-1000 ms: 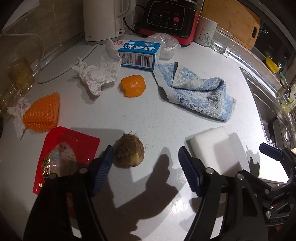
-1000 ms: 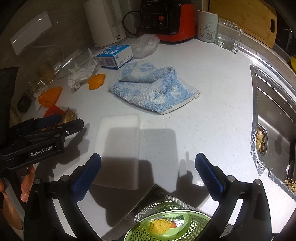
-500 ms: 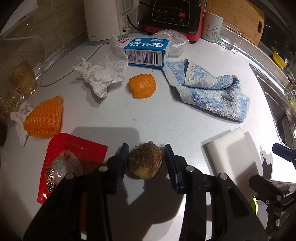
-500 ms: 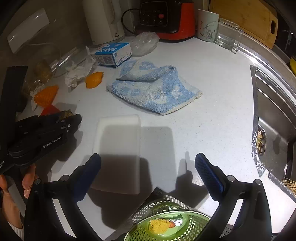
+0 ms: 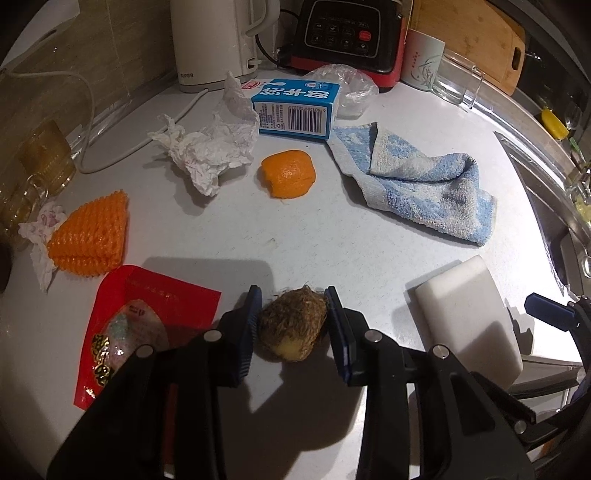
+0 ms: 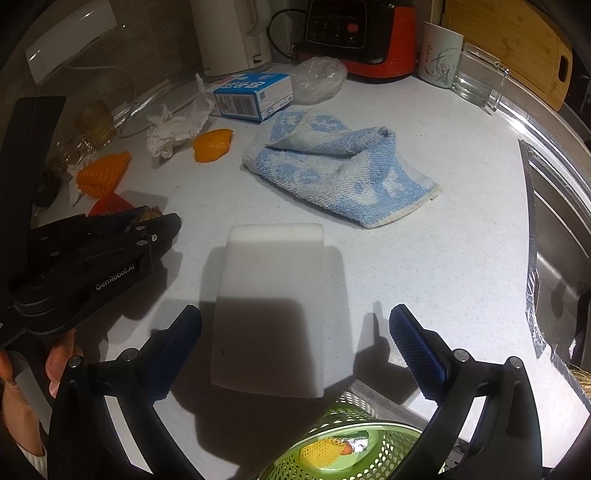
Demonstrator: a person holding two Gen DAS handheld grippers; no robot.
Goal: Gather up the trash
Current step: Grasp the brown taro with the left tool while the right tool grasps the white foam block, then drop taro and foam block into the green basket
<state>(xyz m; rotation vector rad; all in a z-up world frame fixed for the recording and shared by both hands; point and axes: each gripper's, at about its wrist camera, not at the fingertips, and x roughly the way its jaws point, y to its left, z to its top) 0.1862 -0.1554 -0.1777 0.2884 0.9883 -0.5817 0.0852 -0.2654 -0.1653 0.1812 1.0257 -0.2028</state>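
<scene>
Closing left gripper (image 5: pixel 293 325) on hairy brown root scrap (image 5: pixel 291 325) on counter (image 5: pixel 332 240), pads touching both sides. Right gripper (image 6: pixel 295 347) spread over white sponge (image 6: pixel 271 306). Next: lifting toward green basket (image 6: pixel 354 435).

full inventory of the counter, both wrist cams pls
taro: 1, brown, between left tongs
wrapper: 1, red, front left
foam net: 1, orange, left
tissue: 1, white, by carton
carton: 1, blue, back
peel: 1, orange, centre
towel: 1, blue-white, right of peel
sponge: 1, white, ahead of right tongs
basket: 1, green, front edge
kettle: 1, white, back
blender: 1, red-black, back
mug: 1, white, back right
left tongs: blue pads, closing on taro
right tongs: blue pads, open
</scene>
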